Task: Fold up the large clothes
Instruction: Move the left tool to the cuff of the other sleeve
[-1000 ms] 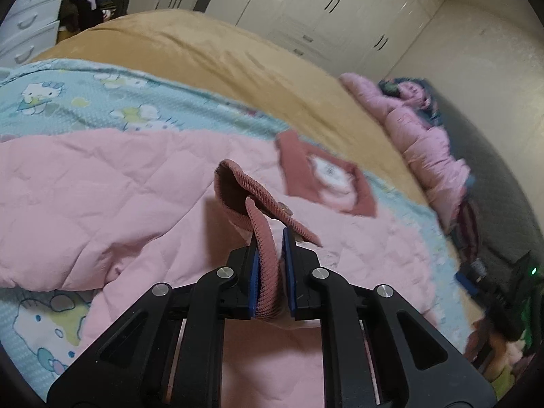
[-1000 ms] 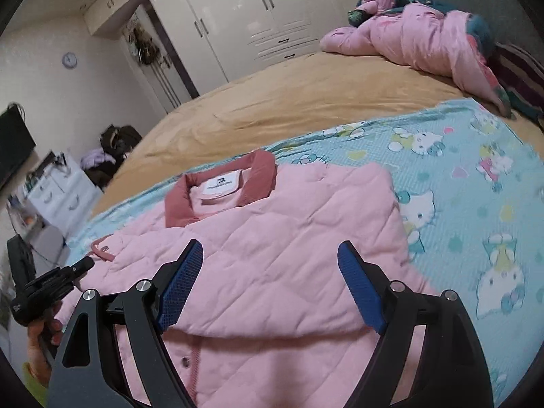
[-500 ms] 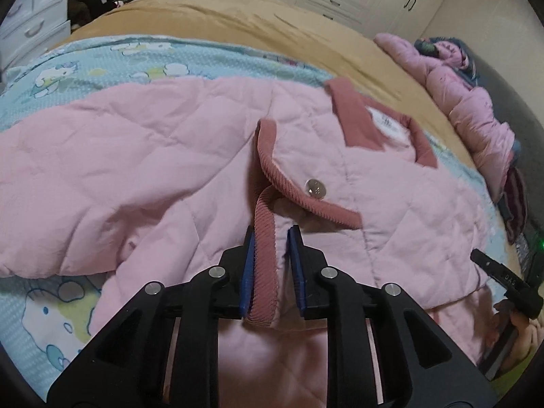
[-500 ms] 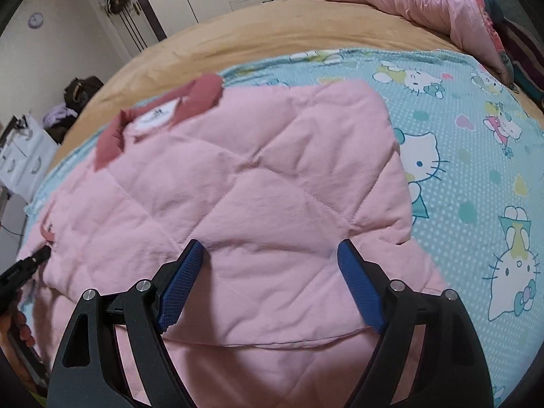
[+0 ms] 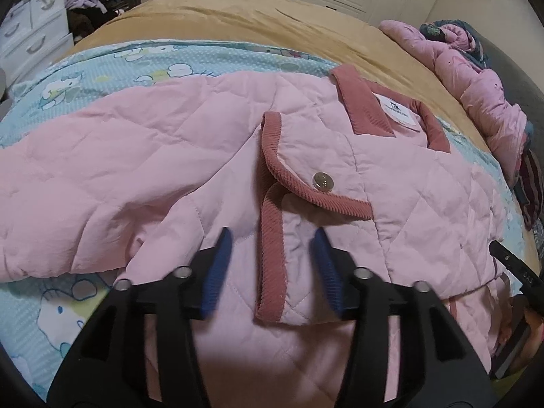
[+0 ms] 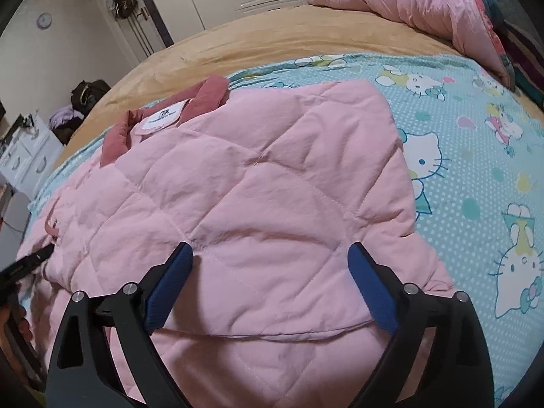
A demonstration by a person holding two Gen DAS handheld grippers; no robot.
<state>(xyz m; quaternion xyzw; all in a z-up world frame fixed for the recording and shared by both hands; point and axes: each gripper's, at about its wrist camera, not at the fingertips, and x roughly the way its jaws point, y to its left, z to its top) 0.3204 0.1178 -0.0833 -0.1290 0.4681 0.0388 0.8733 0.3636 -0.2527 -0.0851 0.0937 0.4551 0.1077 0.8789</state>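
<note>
A pink quilted jacket (image 5: 136, 156) with a dark-rose corduroy collar (image 5: 363, 105) lies on the bed, one sleeve folded across its front. The sleeve's corduroy cuff (image 5: 272, 248) with a metal snap (image 5: 321, 181) lies flat between the open jaws of my left gripper (image 5: 272, 265), which holds nothing. In the right wrist view the jacket (image 6: 258, 197) lies folded over, collar (image 6: 210, 91) at the far left. My right gripper (image 6: 270, 285) is open and empty just above the folded quilted panel.
A Hello Kitty sheet (image 6: 476, 156) covers the near part of the bed, over a tan blanket (image 5: 238, 20). A crumpled pink duvet (image 6: 425, 3) lies at the far side. White drawers (image 5: 30, 34) and a dark bag stand beyond the bed.
My left gripper carried the sleeve cuff over the jacket front, lowered it and opened, letting the cuff go. My right gripper stayed open and moved closer over the jacket.
</note>
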